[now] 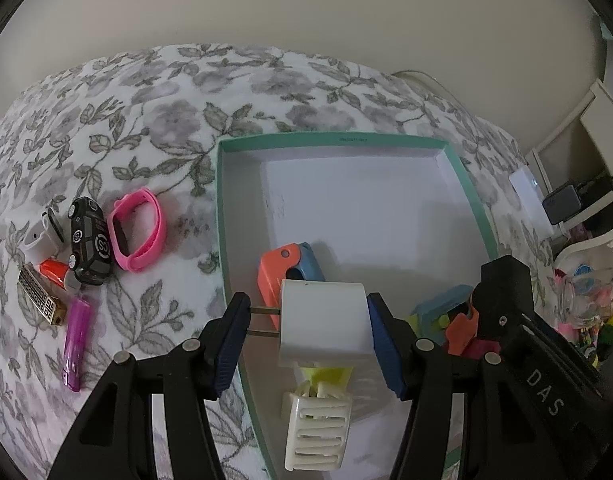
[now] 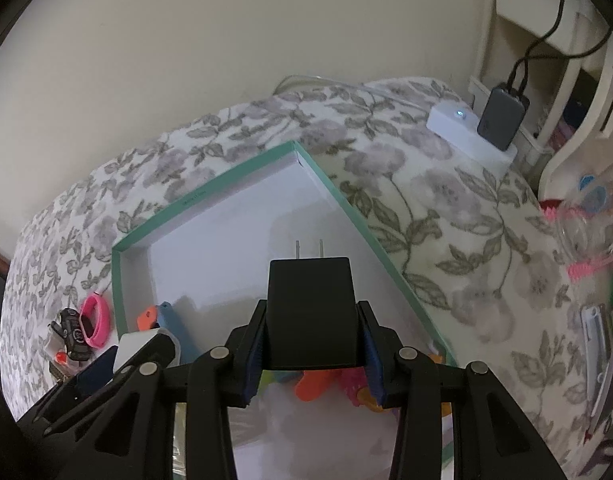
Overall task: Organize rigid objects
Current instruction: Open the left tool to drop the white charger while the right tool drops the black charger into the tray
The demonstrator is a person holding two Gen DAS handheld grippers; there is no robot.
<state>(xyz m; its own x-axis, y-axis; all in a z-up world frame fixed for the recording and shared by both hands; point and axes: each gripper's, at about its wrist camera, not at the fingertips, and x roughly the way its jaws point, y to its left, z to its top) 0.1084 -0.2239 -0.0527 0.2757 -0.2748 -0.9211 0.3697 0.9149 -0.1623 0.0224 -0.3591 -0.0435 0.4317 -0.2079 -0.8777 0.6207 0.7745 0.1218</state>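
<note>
The white plug [image 1: 322, 320] is held sideways in the left gripper [image 1: 306, 324], whose jaws are about half open and pressed on its two ends: one pad touches the tips of its two metal pins, the other its flat back. That looks like a shaky hold, because thin pins can slide off a pad, and then the plug could be tipped out early. Below these jaws, inside the green box [image 1: 478, 216], an orange and blue clip [image 1: 282, 268] lies just past the plug, and a cream hair clip [image 1: 314, 432] lies nearer the wrist, so the plug could be dropped on top of them. To the right, the black plug [image 2: 310, 320] is held in the right gripper [image 2: 312, 360], whose jaws are closed to a narrow gap and squeezed on its two sides, with its pins pointed forward beyond the fingertips. It hangs over the box, with bright toys [image 2: 318, 384] under the jaws. The two grippers are close together, so they could be bumped when the plugs are let go.
</note>
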